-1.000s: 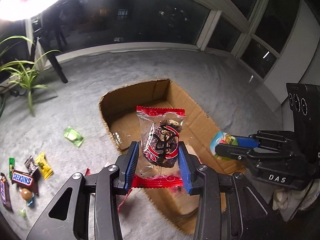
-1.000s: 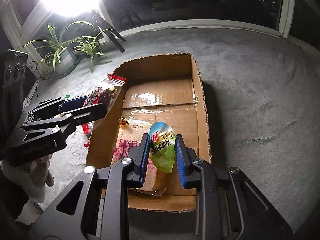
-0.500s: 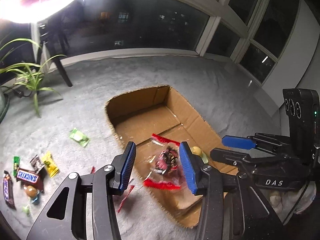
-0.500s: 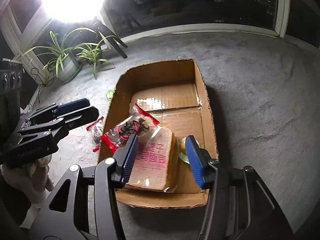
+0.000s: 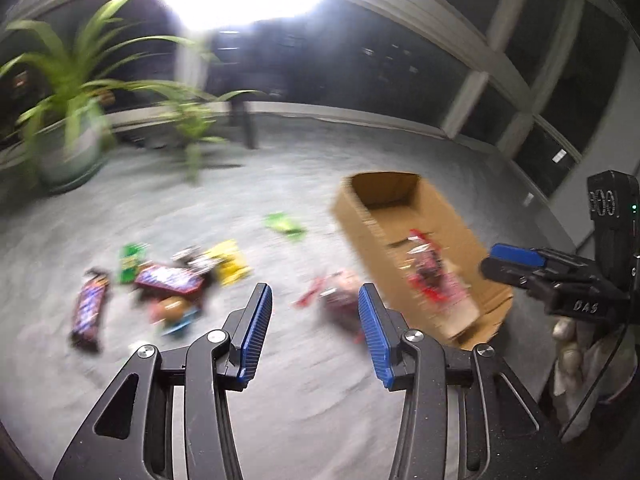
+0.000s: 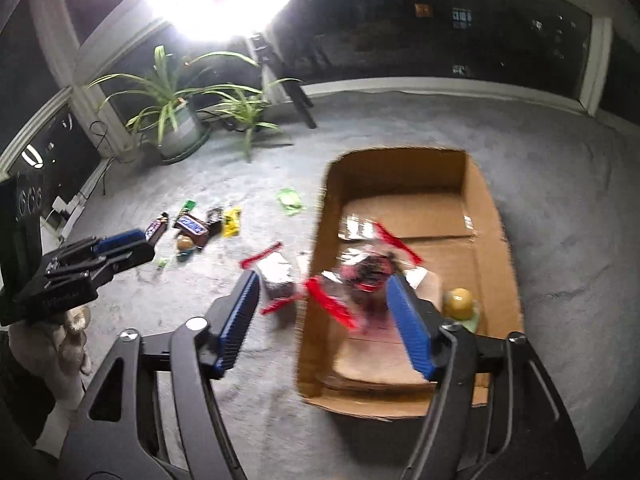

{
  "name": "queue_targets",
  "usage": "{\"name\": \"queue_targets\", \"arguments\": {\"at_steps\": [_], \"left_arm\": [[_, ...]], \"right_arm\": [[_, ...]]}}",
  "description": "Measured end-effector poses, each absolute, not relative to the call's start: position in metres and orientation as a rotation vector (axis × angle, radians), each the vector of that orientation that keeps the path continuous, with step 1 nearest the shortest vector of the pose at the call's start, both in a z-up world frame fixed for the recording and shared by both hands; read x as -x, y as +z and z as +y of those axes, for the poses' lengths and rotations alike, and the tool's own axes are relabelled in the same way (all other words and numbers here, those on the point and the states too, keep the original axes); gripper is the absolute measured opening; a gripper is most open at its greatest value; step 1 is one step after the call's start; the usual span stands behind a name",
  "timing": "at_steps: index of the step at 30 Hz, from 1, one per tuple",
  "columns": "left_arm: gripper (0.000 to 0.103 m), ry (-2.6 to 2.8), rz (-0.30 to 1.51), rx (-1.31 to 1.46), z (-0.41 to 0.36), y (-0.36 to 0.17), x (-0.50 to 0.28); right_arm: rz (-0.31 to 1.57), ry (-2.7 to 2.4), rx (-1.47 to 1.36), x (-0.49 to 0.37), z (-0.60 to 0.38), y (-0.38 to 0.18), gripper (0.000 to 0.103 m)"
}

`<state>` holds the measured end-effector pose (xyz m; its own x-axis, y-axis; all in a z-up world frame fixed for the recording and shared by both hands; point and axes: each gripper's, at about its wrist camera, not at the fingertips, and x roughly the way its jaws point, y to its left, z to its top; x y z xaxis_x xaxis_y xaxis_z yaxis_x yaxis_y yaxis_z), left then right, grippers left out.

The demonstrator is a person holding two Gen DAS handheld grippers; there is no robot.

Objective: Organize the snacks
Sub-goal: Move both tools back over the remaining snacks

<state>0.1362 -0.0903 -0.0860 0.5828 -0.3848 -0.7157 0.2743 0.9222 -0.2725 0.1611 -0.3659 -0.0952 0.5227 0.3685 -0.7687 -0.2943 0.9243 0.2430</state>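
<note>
An open cardboard box (image 6: 486, 200) (image 5: 360, 220) sits on the grey carpet. Inside lie a red-edged clear snack pack (image 6: 368, 276) (image 5: 426, 266), a bread pack under it and a yellow-green packet (image 6: 460, 300). Another red-edged pack (image 6: 276, 276) (image 5: 340, 300) lies on the carpet just left of the box. A pile of candy bars and sweets (image 5: 168, 280) (image 6: 196, 226) lies further left. My left gripper (image 5: 316, 320) is open and empty above the carpet. My right gripper (image 6: 324, 312) is open and empty over the box's near left corner.
A green packet (image 5: 284, 224) (image 6: 290, 200) lies on the carpet between pile and box. Potted plants (image 6: 176, 120) (image 5: 68, 120) stand by the dark windows at the back left. A bright lamp glares overhead. Both views are motion-blurred.
Both grippers opened and dropped their packs into the box. The left gripper has since swung left toward the candy pile. The right gripper has pulled back and left.
</note>
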Motion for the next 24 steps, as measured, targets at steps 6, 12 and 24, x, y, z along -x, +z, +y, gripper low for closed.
{"name": "queue_targets", "arguments": {"at_steps": [6,12,24], "left_arm": [[0.044,-0.287,0.901,0.133,-0.035,-0.101,-0.115],[0.044,-0.226,0.938,0.163,-0.001,-0.117,-0.110],[0.040,-0.253,0.985,0.197,0.018,-0.141,-0.119]], "right_arm": [[0.939,0.468,-0.045,-0.158,-0.315,-0.097,0.075],[0.986,0.564,-0.014,-0.167,-0.260,-0.108,0.075],[1.048,0.649,0.030,-0.206,-0.189,-0.136,0.075]]}}
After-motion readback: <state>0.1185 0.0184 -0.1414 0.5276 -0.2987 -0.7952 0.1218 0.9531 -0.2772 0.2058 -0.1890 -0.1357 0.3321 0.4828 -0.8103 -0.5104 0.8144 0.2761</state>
